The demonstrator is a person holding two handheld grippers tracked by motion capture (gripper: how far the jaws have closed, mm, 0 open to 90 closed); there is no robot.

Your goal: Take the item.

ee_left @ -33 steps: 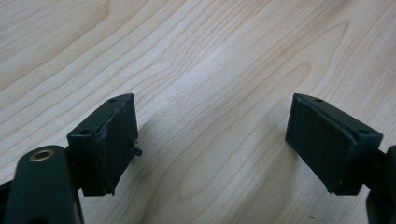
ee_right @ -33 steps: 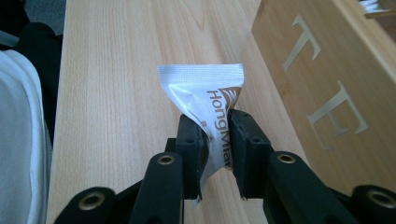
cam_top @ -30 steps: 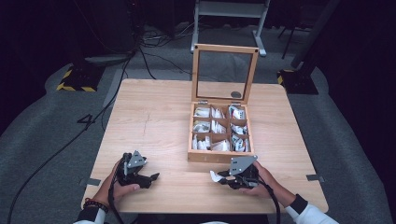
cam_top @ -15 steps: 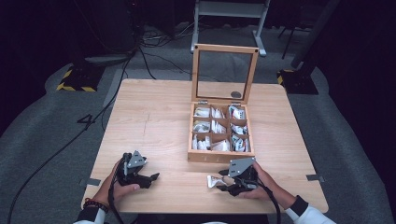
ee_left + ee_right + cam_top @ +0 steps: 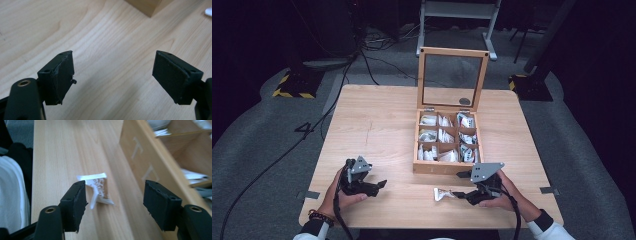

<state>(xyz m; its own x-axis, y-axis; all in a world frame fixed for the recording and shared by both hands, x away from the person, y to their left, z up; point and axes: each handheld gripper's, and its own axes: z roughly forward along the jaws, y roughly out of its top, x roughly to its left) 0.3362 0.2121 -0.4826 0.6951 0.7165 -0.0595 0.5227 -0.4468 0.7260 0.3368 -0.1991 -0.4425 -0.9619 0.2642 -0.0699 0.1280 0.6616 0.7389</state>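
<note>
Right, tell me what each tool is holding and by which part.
Nothing is held. The right tool stands open just behind the small white paper sachet lying on the table; the left tool is open over bare wood.

Packet (image 5: 443,194) on table (image 5: 382,125) before box (image 5: 446,167)

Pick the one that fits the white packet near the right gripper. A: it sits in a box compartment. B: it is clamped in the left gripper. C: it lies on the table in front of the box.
C: the white packet lies on the table in front of the wooden box, just ahead of the open right gripper.
</note>
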